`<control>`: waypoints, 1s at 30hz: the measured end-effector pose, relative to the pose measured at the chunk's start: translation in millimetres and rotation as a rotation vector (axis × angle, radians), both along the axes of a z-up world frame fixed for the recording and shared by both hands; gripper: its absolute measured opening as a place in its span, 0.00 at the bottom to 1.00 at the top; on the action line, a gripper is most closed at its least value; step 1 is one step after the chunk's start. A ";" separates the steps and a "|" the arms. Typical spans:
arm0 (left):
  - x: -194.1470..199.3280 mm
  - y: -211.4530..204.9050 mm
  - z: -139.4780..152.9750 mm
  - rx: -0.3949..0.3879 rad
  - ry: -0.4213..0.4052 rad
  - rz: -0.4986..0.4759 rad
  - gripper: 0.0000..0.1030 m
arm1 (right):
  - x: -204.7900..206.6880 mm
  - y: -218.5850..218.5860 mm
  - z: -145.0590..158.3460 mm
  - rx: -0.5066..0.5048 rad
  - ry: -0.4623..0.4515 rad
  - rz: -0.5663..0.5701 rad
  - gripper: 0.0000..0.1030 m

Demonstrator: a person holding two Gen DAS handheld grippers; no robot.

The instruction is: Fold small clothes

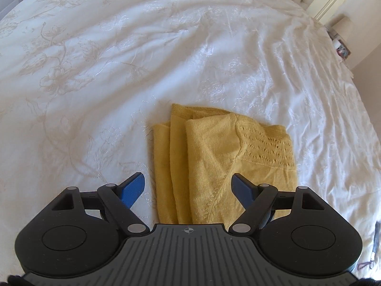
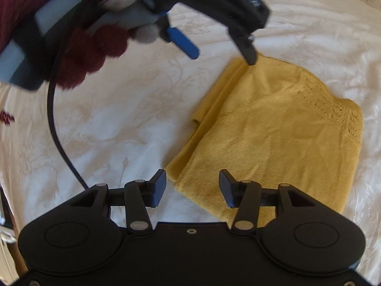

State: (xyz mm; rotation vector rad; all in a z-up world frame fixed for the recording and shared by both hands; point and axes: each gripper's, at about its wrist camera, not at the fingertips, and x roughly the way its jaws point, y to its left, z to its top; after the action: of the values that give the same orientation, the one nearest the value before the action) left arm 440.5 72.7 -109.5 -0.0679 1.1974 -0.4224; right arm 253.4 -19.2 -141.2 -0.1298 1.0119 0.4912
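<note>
A yellow knit top [image 1: 221,164] lies folded into a compact rectangle on the bed [image 1: 100,76]; folding looks nearly finished. The left claw [image 1: 188,188] and the right claw [image 2: 192,188] are both spread wide, gripping nothing.

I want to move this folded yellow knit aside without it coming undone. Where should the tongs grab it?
Probably the near corner of the yellow knit, where the right tongs already straddle it. Come in low from the near side and pinch every stacked layer; the loose folds lie along its left edge.
</note>
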 end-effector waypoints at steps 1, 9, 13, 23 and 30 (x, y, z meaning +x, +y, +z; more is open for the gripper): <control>-0.3 1.4 -0.8 -0.002 0.006 0.002 0.77 | -3.7 9.3 -4.3 -0.049 -0.019 0.050 0.55; -4.9 15.2 -7.2 -0.037 0.061 0.019 0.76 | 2.1 -0.7 -0.2 -0.113 -0.067 0.028 0.09; -6.0 10.3 -11.2 -0.105 0.101 0.004 0.76 | 9.3 -39.7 24.3 0.013 -0.083 -0.162 0.09; -3.7 -22.7 -42.4 -0.190 0.233 -0.012 0.77 | 4.2 -73.2 34.1 0.086 -0.066 -0.314 0.09; 15.3 -31.0 -56.1 -0.254 0.233 0.055 0.77 | 3.9 -72.3 29.9 0.105 -0.063 -0.319 0.09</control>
State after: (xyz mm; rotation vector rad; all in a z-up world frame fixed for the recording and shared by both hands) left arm 455.8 41.7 -165.6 -0.3766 1.3613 -0.5264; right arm 257.3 -91.5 -111.3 0.1087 0.9216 0.2465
